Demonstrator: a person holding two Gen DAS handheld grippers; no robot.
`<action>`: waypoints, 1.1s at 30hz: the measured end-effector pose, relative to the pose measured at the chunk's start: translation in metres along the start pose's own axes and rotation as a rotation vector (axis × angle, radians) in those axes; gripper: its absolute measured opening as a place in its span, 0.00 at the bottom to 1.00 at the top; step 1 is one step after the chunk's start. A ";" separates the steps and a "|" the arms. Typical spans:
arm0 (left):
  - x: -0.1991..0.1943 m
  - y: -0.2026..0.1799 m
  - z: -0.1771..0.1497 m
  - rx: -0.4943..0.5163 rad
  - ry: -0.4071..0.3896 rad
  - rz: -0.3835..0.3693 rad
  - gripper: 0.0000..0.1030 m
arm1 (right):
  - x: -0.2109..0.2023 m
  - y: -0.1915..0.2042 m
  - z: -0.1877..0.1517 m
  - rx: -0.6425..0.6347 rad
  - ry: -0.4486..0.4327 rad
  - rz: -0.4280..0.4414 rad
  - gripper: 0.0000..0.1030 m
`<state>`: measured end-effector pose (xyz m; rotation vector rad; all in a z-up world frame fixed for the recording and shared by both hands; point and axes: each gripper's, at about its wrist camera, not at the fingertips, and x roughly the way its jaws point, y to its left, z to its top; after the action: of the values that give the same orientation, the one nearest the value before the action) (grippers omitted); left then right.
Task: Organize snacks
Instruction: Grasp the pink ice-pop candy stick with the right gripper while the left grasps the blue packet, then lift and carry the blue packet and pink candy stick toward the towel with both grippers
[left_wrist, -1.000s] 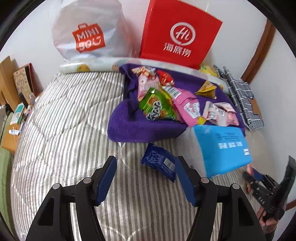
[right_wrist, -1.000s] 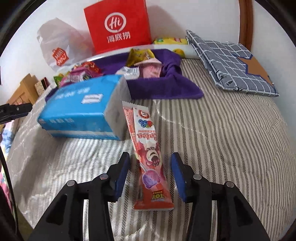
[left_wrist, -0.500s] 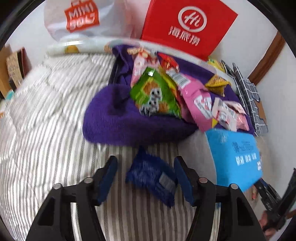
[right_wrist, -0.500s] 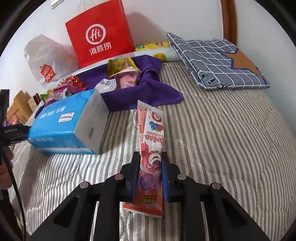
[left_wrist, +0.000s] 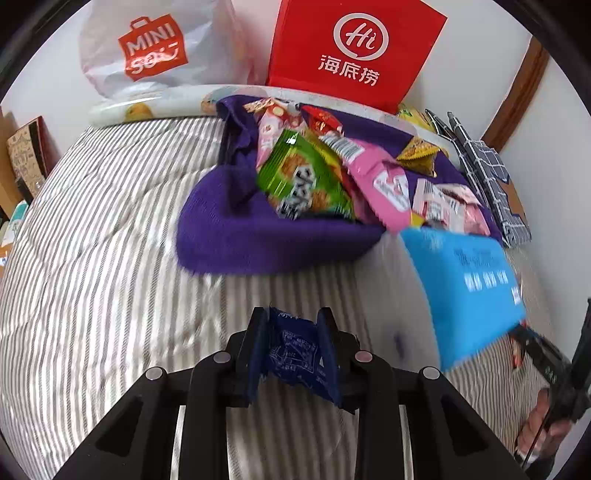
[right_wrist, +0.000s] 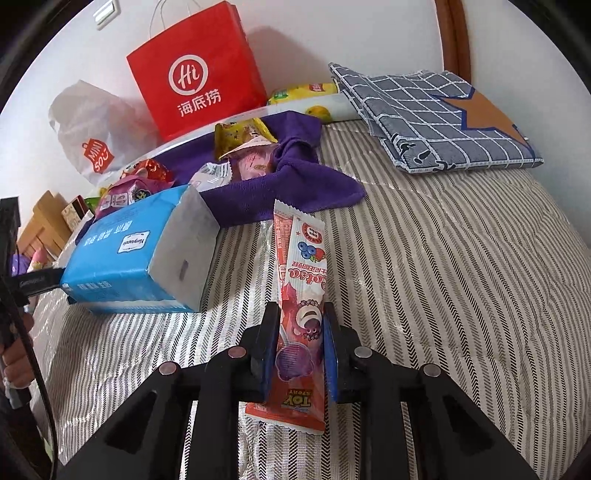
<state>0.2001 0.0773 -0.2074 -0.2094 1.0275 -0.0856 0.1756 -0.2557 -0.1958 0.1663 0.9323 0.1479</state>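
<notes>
Left claw (left_wrist: 293, 350) just closed on a packet, right claw (right_wrist: 299, 350) clamped likewise.

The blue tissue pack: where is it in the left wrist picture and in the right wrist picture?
Left wrist: blue tissue pack at the right, below the purple cloth.
Right wrist: pack at the left, beside the cloth.
Shared landmark: red paper bag by the wall.

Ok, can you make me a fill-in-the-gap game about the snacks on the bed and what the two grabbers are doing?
1. The left gripper is shut on a dark ____ snack packet.
2. The right gripper pinches a long pink ____ snack.
3. Most snacks lie piled on a ____ cloth.
4. Beside the cloth stands a blue pack of ____.

Missing words: blue; stick; purple; tissues
</notes>
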 end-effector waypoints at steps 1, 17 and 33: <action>-0.003 0.002 -0.005 -0.002 0.004 -0.013 0.26 | 0.000 0.000 0.000 0.001 0.000 0.001 0.22; -0.011 -0.030 -0.044 0.169 -0.025 0.043 0.58 | -0.002 0.000 -0.002 -0.002 -0.003 0.008 0.24; -0.011 -0.044 -0.054 0.238 -0.110 0.094 0.39 | -0.005 0.011 -0.005 -0.053 -0.007 0.011 0.60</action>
<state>0.1495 0.0290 -0.2159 0.0504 0.9071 -0.1091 0.1682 -0.2459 -0.1926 0.1232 0.9201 0.1816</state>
